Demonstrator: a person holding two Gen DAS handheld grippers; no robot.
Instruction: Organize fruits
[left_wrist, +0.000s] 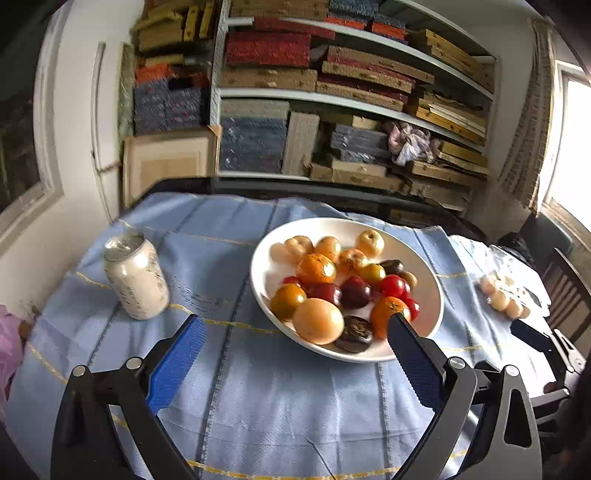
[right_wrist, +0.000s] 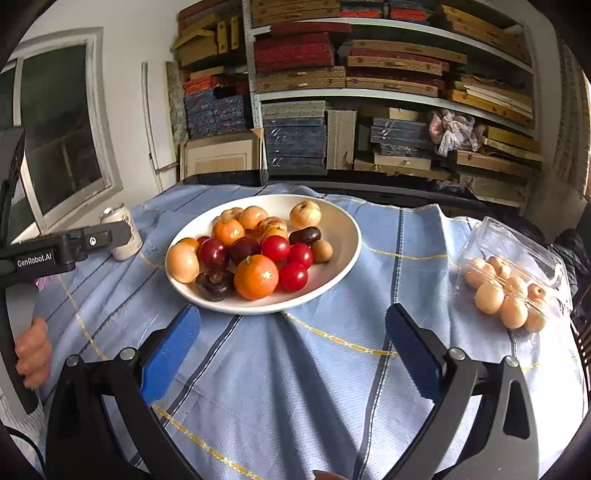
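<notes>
On cloth, fruit-filled bowl

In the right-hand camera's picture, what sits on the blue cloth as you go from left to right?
Drink can → white bowl of mixed fruits → clear plastic box holding pale round fruits.

White bowl on blue cloth, middle of table, upright, full of mixed fruits: two oranges, red round fruits, dark plums, pale tan round fruits, two dark brown wrinkled ones. Clear plastic box, open, right of bowl, well apart; pale tan round fruits heaped inside.
</notes>
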